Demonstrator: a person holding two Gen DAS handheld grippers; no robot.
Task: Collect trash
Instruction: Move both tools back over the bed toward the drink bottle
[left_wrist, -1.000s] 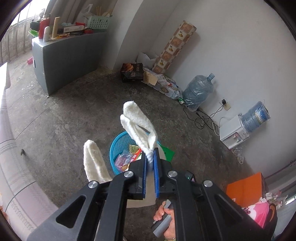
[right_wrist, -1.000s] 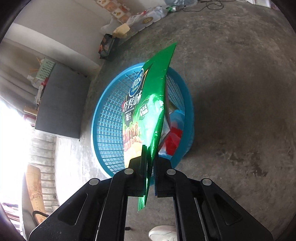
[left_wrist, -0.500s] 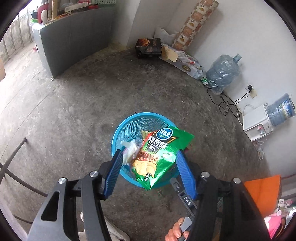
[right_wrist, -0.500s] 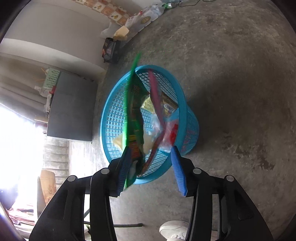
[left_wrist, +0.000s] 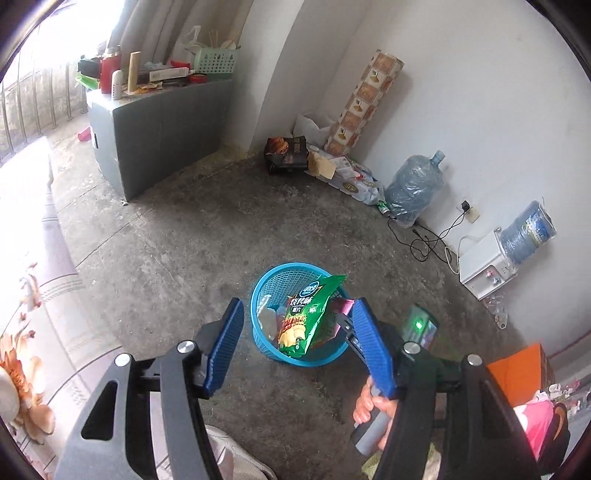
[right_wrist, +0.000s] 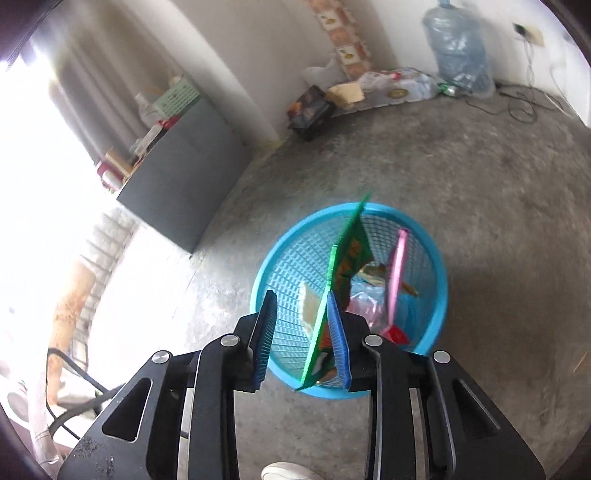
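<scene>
The left wrist view takes in the whole corner. A white countertop water dispenser (left_wrist: 484, 267) with an inverted blue bottle stands on the floor at 3 o'clock, with black cables (left_wrist: 430, 236) running to a wall socket. An orange box (left_wrist: 517, 373) sits at 4 o'clock. A hand (left_wrist: 371, 404) grips the right tool's grey handle at 5 o'clock. The right wrist view shows none of these. It does show the empty blue water jug (right_wrist: 460, 51) at 1 o'clock and the grey cabinet (right_wrist: 181, 173) at 10 o'clock, its top crowded with small items. A white shoe tip (right_wrist: 291, 470) appears at 6 o'clock.

The round blue plastic mesh basket (left_wrist: 271, 291) stands on the bare concrete floor (left_wrist: 184, 240) near the middle of both views. The green printed snack bag (left_wrist: 304, 314) stands upright in it, its top corner above the rim. Seen edge-on from the right wrist, the bag (right_wrist: 349, 258) leans against the right-hand pad. Beside it in the basket are a pink flat wrapper (right_wrist: 397, 273), clear plastic film (right_wrist: 364, 304) and a red scrap (right_wrist: 397, 336).

The left gripper (left_wrist: 297, 354) has its jaws spread wide with nothing between them; the basket lies beyond the pads. The right gripper (right_wrist: 301, 338) has its jaws part open and closing. The bag's lower edge is between them, touching only the right pad, not clamped.
</scene>
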